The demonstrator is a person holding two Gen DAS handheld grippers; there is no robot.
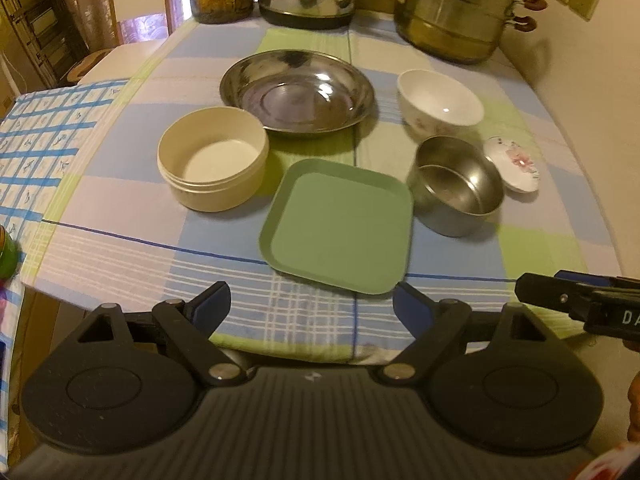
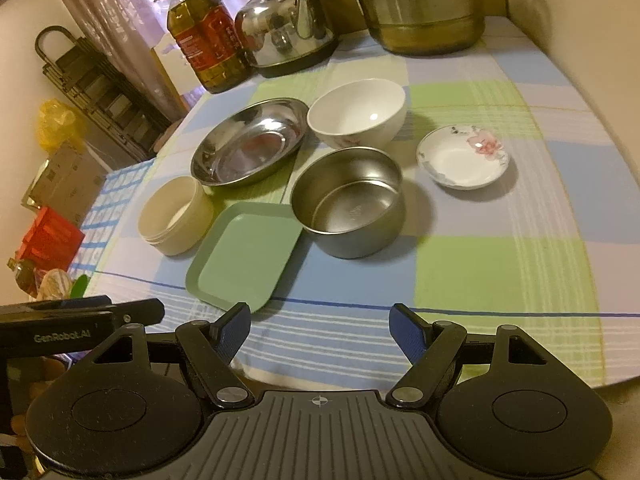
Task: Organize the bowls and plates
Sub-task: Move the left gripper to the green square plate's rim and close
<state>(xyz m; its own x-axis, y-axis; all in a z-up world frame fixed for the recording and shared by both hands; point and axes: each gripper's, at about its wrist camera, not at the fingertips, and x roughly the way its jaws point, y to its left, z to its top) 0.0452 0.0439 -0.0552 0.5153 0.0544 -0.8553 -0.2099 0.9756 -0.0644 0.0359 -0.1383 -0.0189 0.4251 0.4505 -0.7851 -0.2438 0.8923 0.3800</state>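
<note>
Six dishes sit loose on a checked tablecloth (image 1: 120, 248), none stacked yet; judging by the layout, the sorting step is only at its start. Largest is the steel plate (image 1: 298, 92) toward the far side, w/ the square green tray (image 1: 340, 228) nearest the edge in front of it. Left of the tray stands a cream round container (image 1: 212, 164); right of it a steel bowl (image 1: 460, 186), its side just beside the tray's corner. Behind the steel bowl sits a white bowl (image 1: 440, 100), and the small flowered saucer (image 2: 464, 158) lies to the bowl's right, apart in the right wrist view. Left gripper (image 1: 312, 308) hovers off the table's near edge, jaws spread, nothing between them; right gripper (image 2: 320, 324) likewise spread and empty. Next move prob. calls for nesting bowls and stacking flat pieces: approx. a rim pinch on the steel bowl or tray, the closest pieces. Kettle (image 2: 286, 30), oil bottle (image 2: 204, 40) and steamer pot (image 2: 420, 16) line the back.
</note>
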